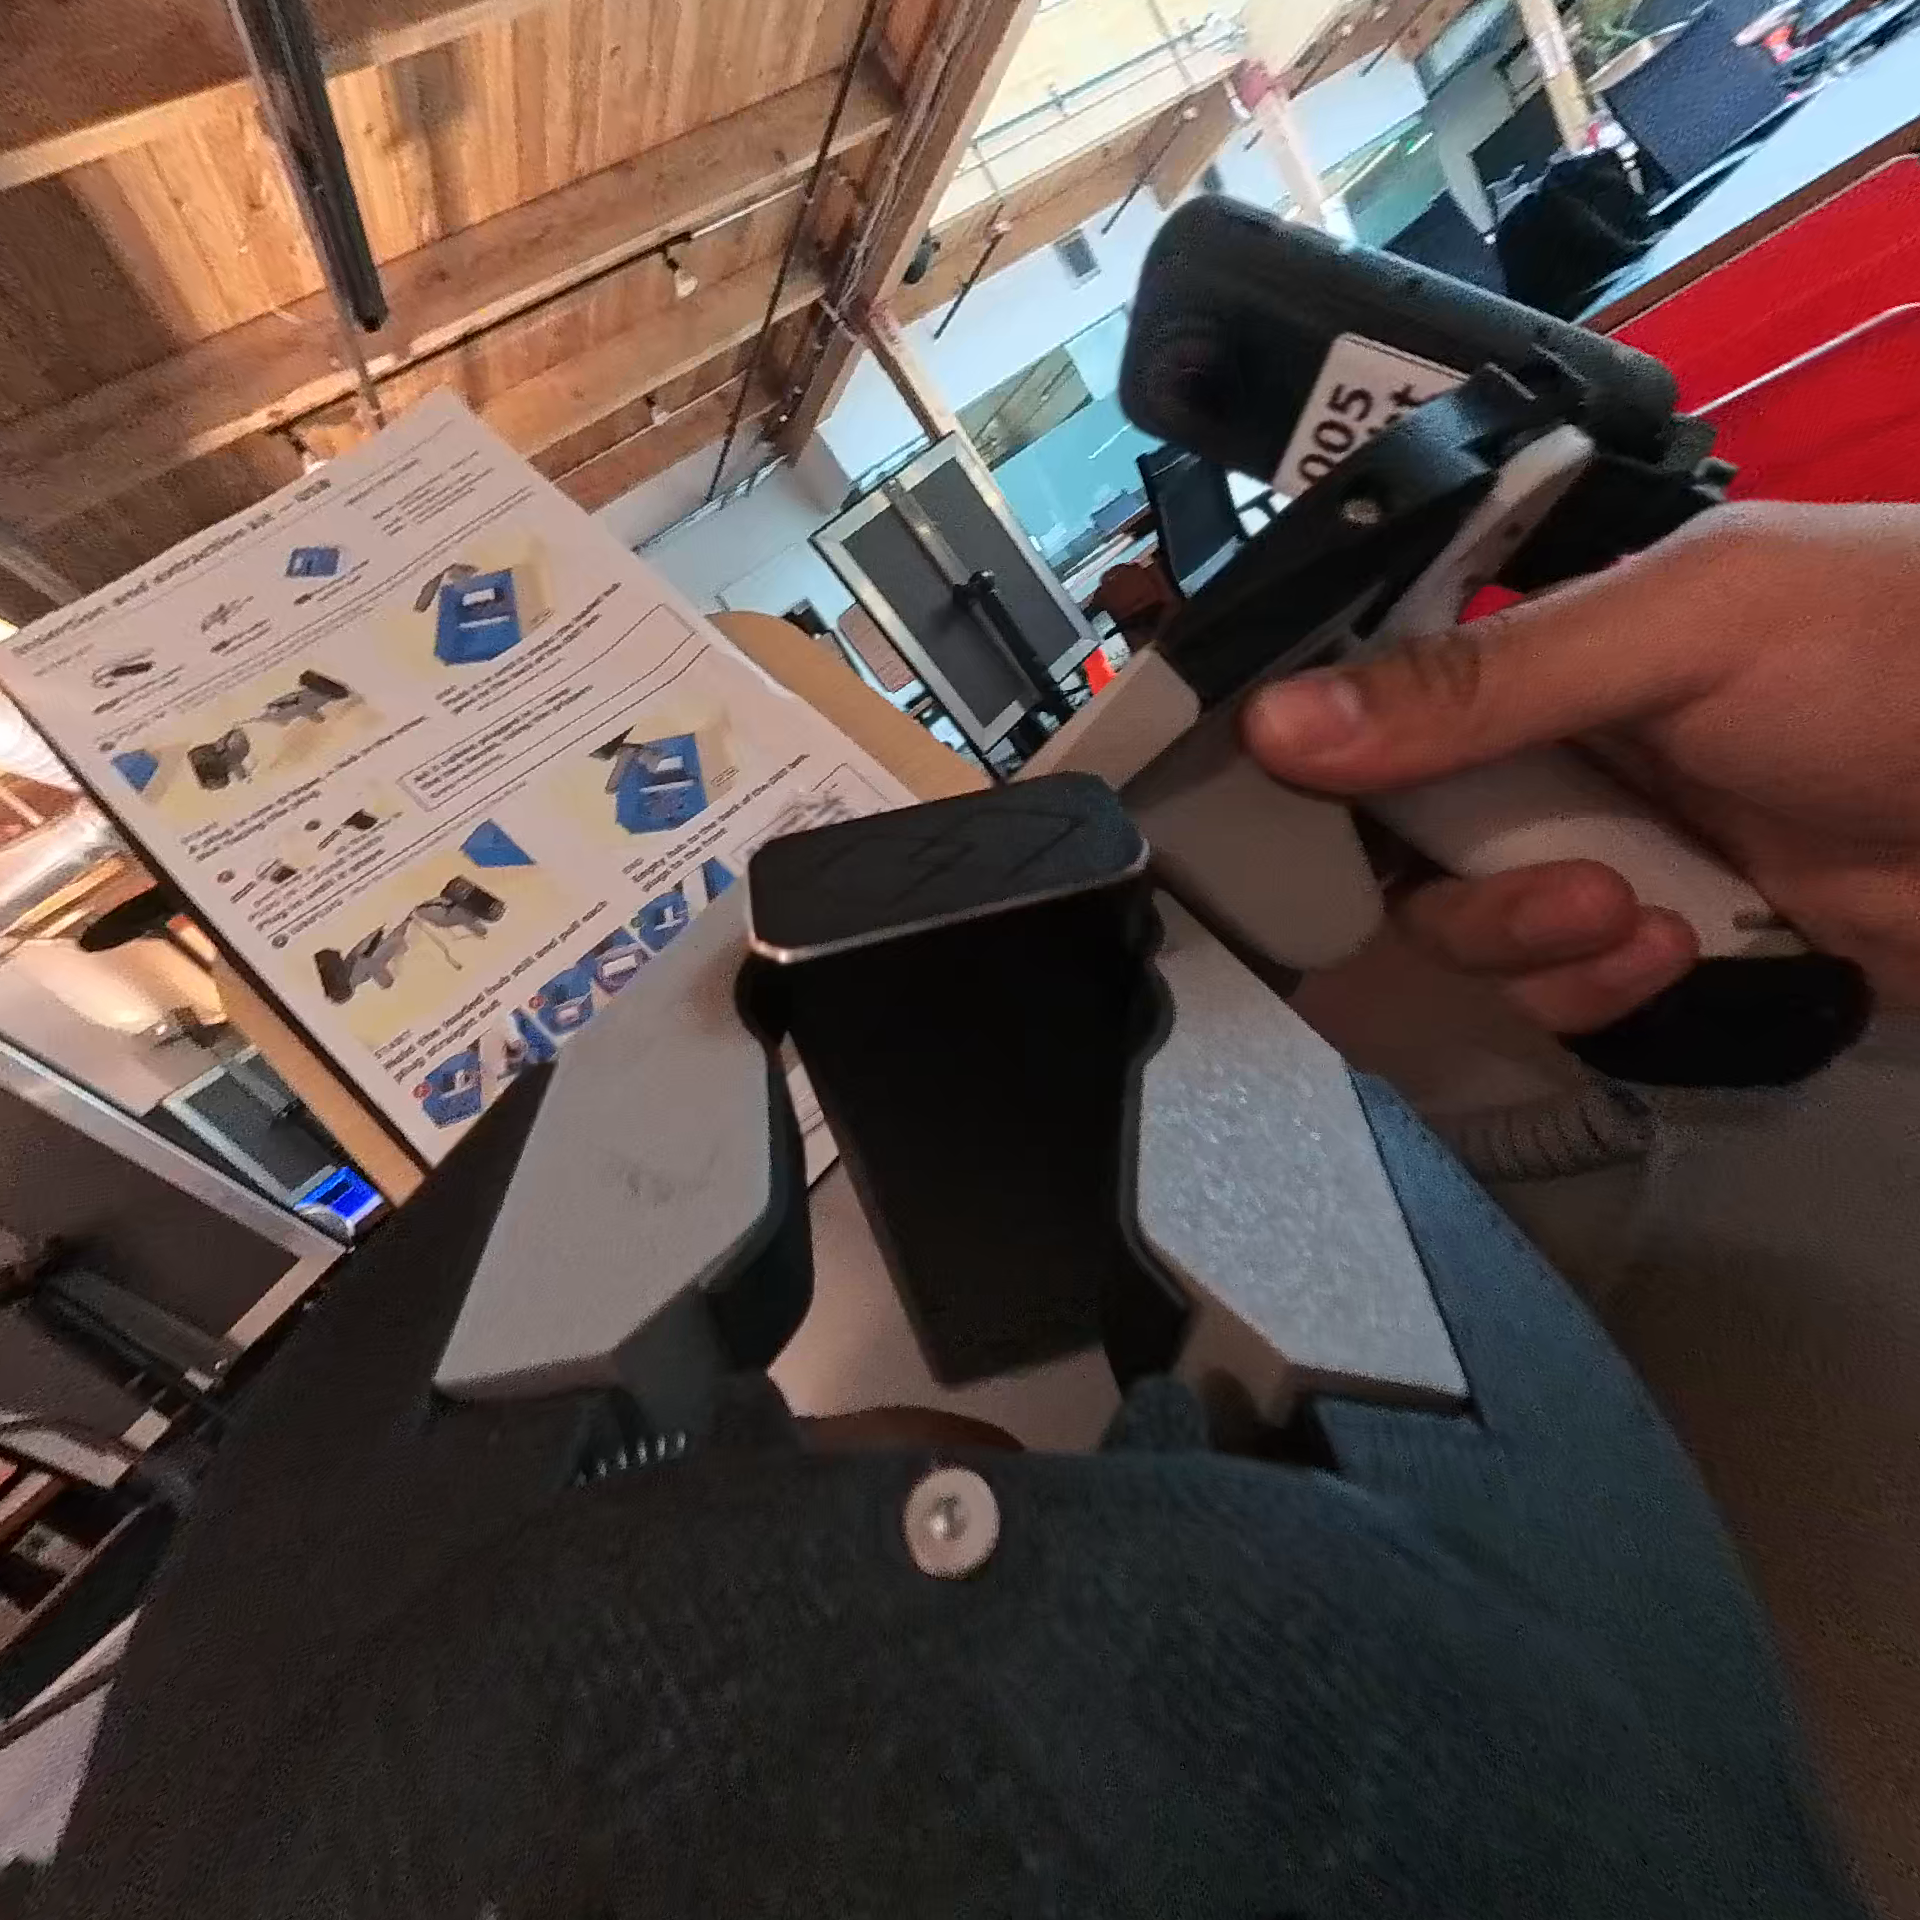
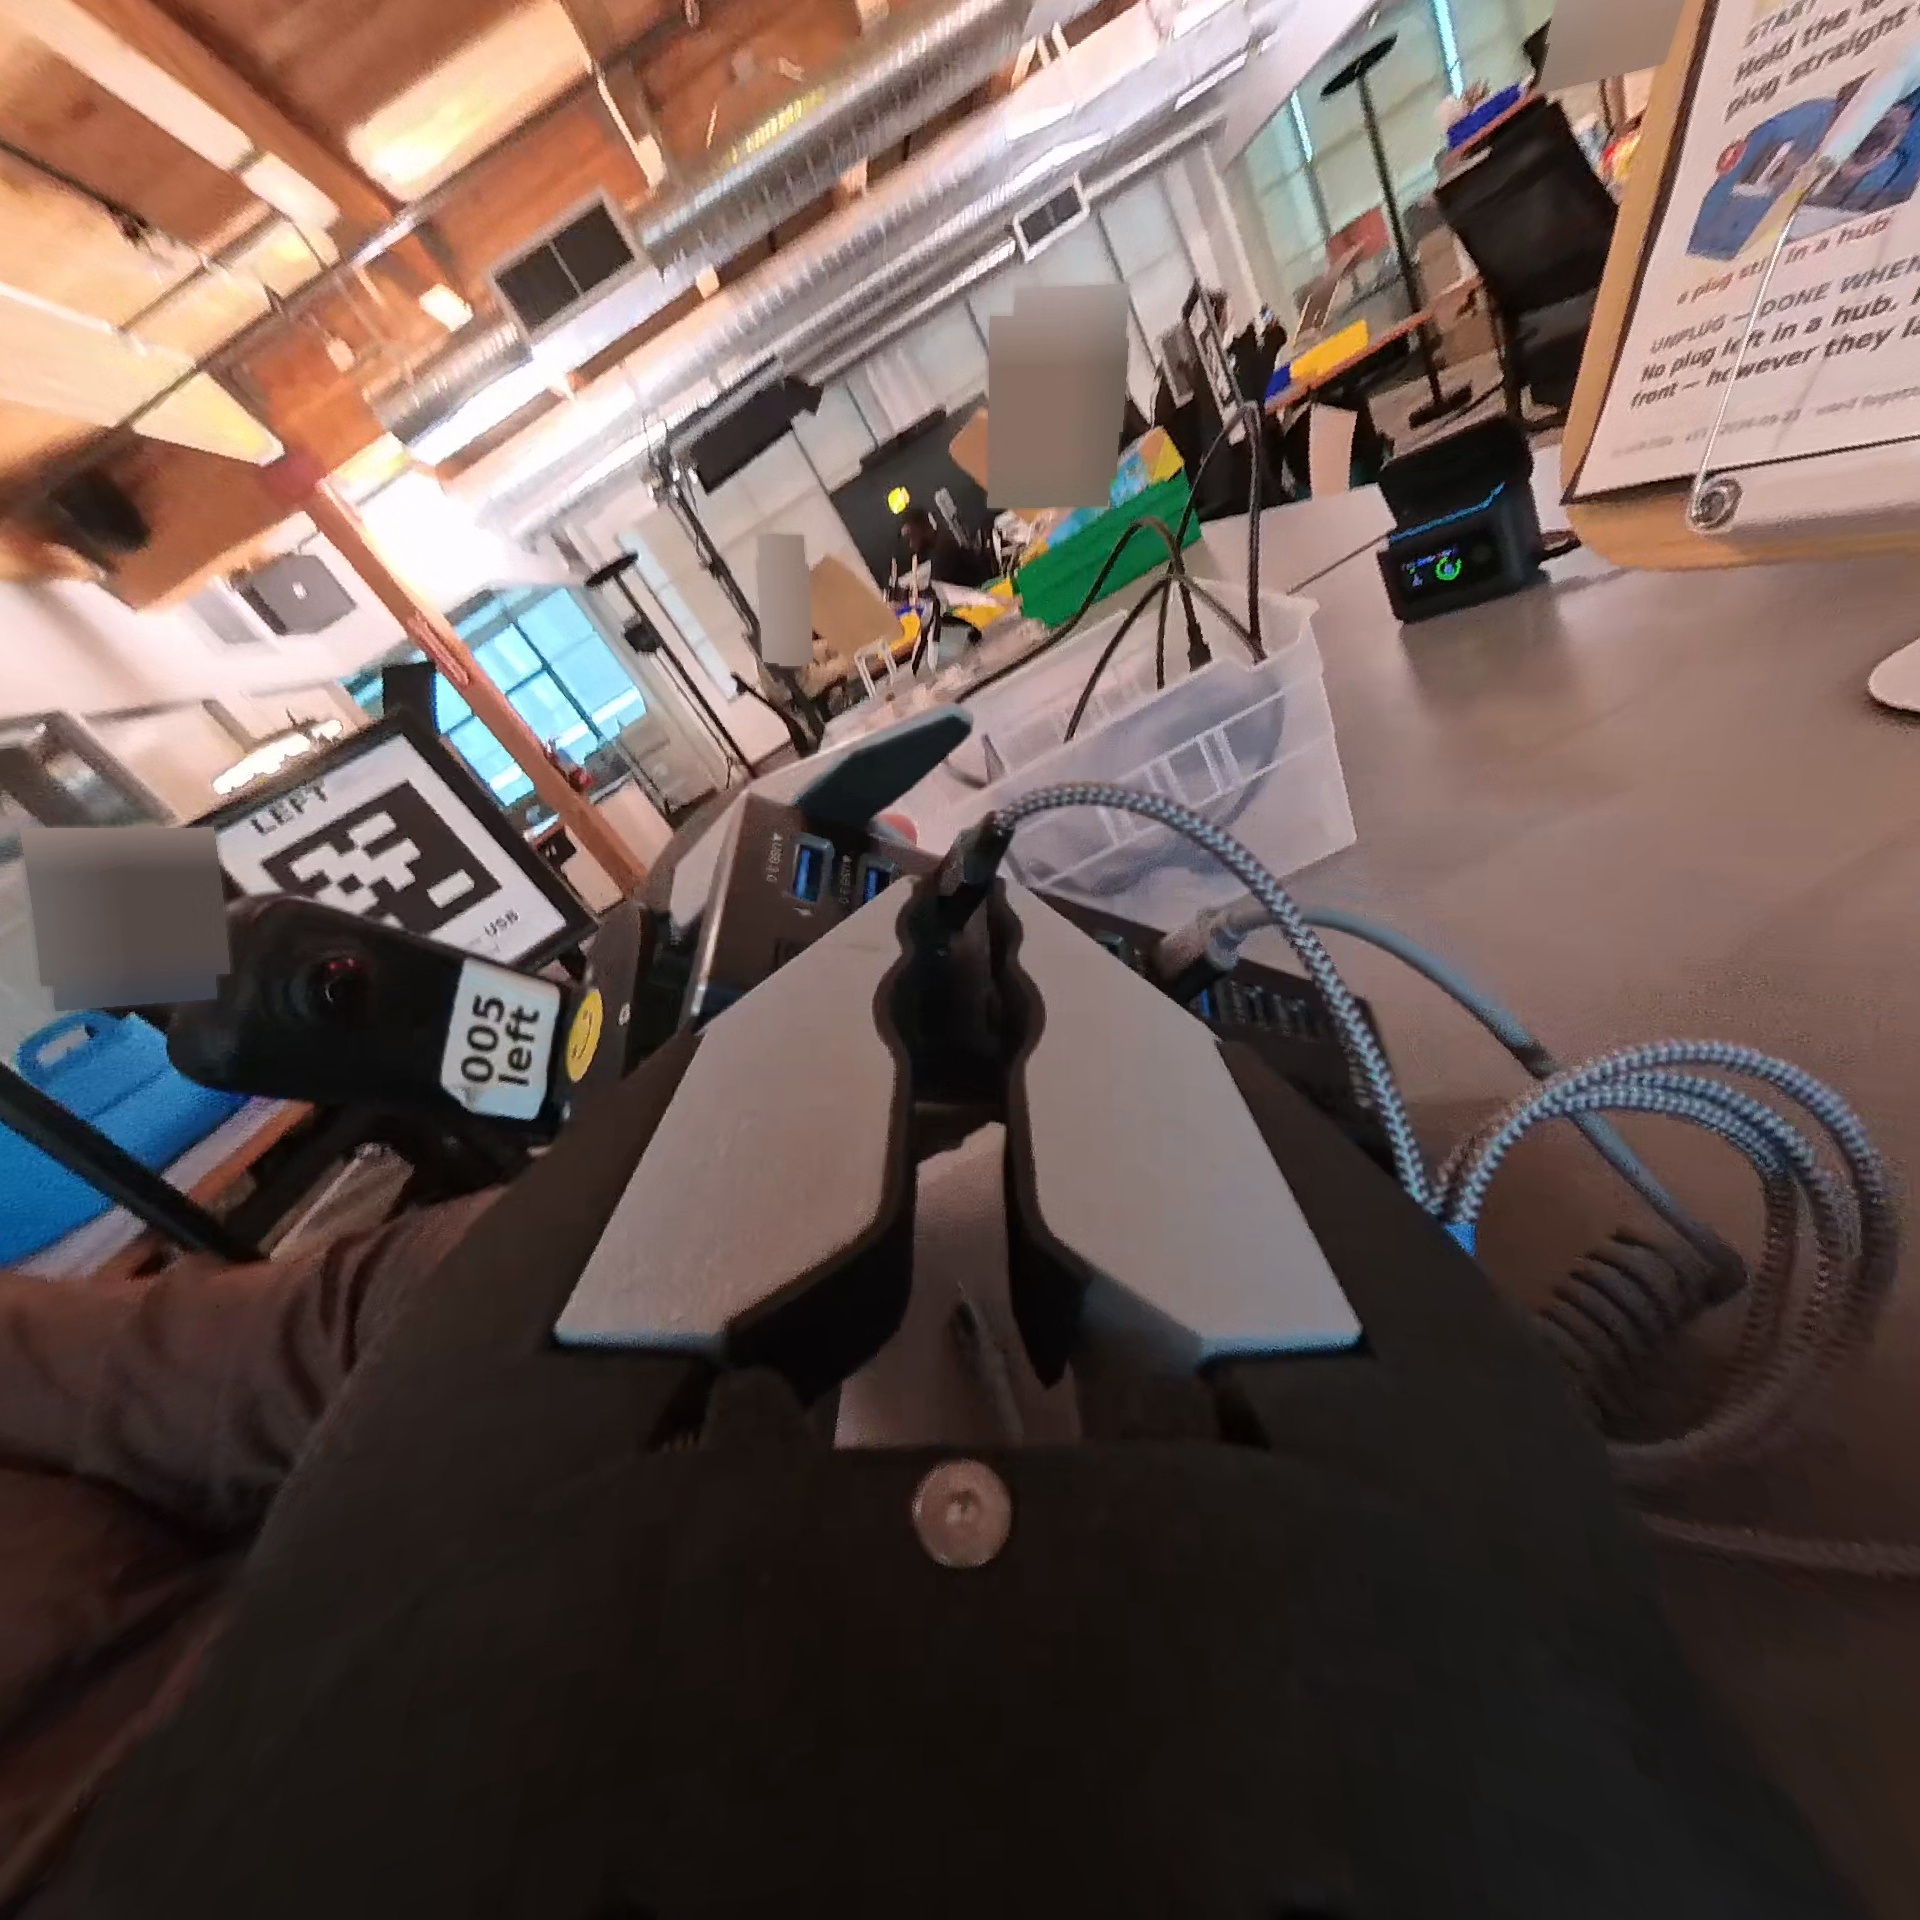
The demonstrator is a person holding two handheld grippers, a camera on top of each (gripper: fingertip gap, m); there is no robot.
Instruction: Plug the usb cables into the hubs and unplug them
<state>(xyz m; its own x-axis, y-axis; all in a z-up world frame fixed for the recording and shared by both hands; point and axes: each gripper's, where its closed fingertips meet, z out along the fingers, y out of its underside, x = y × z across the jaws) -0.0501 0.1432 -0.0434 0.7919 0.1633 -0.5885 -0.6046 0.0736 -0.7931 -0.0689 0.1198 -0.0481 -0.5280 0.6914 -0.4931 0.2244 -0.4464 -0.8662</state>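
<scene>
In the left wrist view my left gripper point(image 1: 951, 940) is shut on a black USB hub point(image 1: 977, 1122) with a silver rim, held up and tilted. My right gripper point(image 1: 1236, 831), held by a hand point(image 1: 1683, 675), is just beyond the hub at the right. In the right wrist view my right gripper point(image 2: 956, 909) is shut on a black USB plug point(image 2: 971, 868) with a grey braided cable point(image 2: 1278, 883), right at the hub's face point(image 2: 758, 883) beside its blue ports point(image 2: 810, 868). A second grey-blue cable point(image 2: 1205, 940) sits at the hub's right side.
A clear plastic bin point(image 2: 1226, 748) with cables stands behind the hub. Coiled braided cables point(image 2: 1714, 1195) lie at the right on the grey table point(image 2: 1610, 831). An instruction sheet on a wooden stand point(image 1: 416, 748) is at the left, a black power unit point(image 2: 1455, 540) farther back. Left and right tips are no more than a few centimetres apart.
</scene>
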